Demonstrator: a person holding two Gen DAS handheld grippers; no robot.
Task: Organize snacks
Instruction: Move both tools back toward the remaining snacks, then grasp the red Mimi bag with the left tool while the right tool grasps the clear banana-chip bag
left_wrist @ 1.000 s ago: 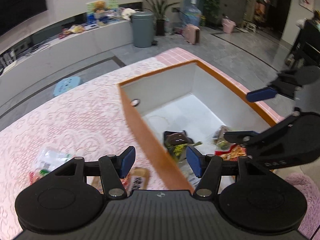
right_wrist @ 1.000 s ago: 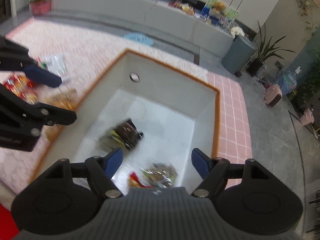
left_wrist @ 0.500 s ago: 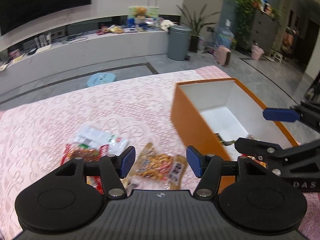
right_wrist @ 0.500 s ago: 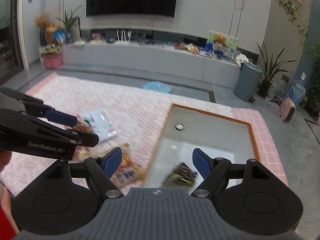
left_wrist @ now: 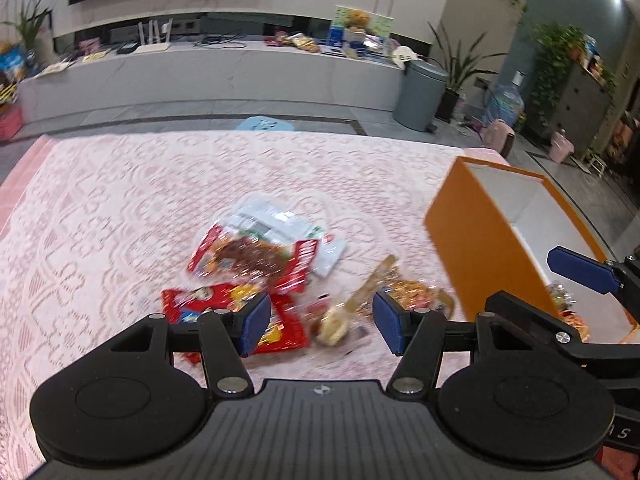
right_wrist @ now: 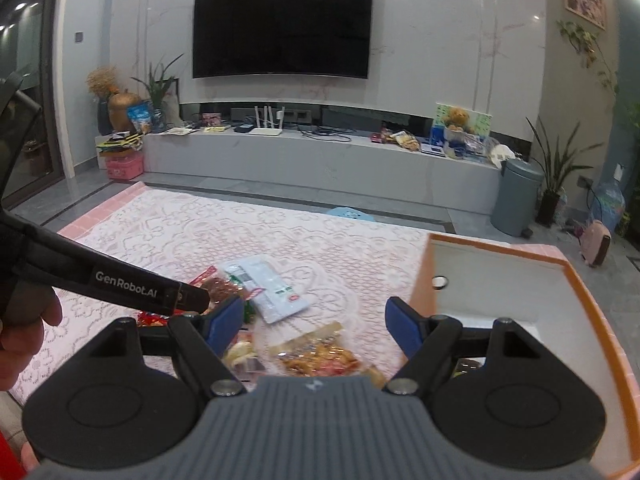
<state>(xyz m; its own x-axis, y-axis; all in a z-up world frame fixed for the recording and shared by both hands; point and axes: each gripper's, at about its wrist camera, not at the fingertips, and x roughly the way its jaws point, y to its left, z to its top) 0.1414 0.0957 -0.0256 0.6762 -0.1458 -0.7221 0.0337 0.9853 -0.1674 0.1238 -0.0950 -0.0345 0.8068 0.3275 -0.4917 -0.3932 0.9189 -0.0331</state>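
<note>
Several snack packets lie in a loose heap on the pink lace tablecloth [left_wrist: 100, 208]. Among them are a white packet [left_wrist: 280, 226], a red packet with brown pieces [left_wrist: 252, 258], a red bag [left_wrist: 224, 300] and a clear packet of orange snacks [left_wrist: 412, 294] [right_wrist: 320, 354]. The orange box [left_wrist: 452, 236] [right_wrist: 580, 280] with a white inside stands to the right and holds a few packets [left_wrist: 568, 312]. My left gripper [left_wrist: 316, 322] hovers open over the heap's near edge. My right gripper [right_wrist: 314, 326] is open above the orange snack packet, beside the box.
A person's hand [right_wrist: 24, 328] holds the left gripper at the left edge of the right wrist view. Beyond the table are a grey bin [left_wrist: 420, 94], a low TV bench [right_wrist: 320, 156], plants and a blue stool [left_wrist: 264, 124].
Both grippers have swung left, away from above the box's inside toward the heap of packets on the cloth. Both stay open and hold nothing.
</note>
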